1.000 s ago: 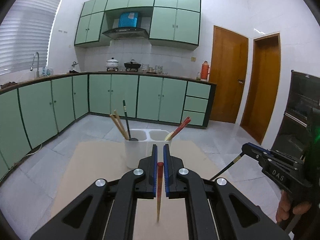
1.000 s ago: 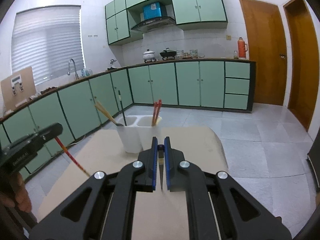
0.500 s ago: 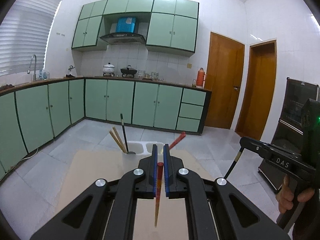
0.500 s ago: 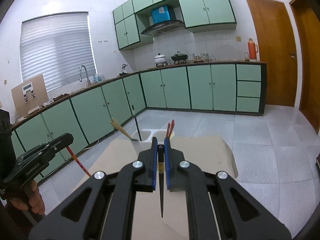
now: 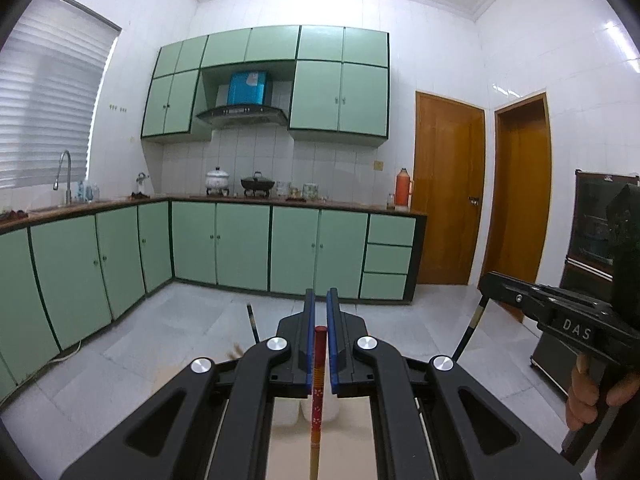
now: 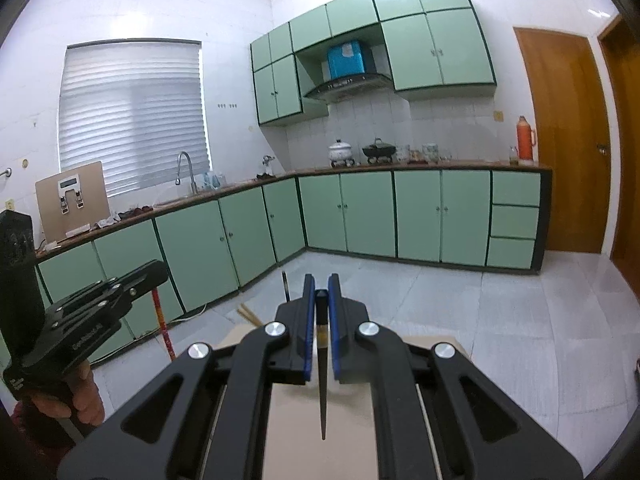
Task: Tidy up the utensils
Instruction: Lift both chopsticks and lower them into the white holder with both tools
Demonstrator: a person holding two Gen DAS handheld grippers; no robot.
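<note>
Left gripper (image 5: pixel 320 312) was clamped on a red chopstick (image 5: pixel 317 376) (tip hanging down); right gripper (image 6: pixel 321 292) gripped a black chopstick (image 6: pixel 322 376).

Red chopstick (image 5: pixel 319 384) hangs tip-down, clamped; black chopstick (image 6: pixel 322 376) likewise, tip-down.

Daylight through the window blinds (image 6: pixel 132 116) fills my kitchen evenly, glaring off the white tiles beside them. Fisheye edges bend and darken; nearby utensils blur.
</note>
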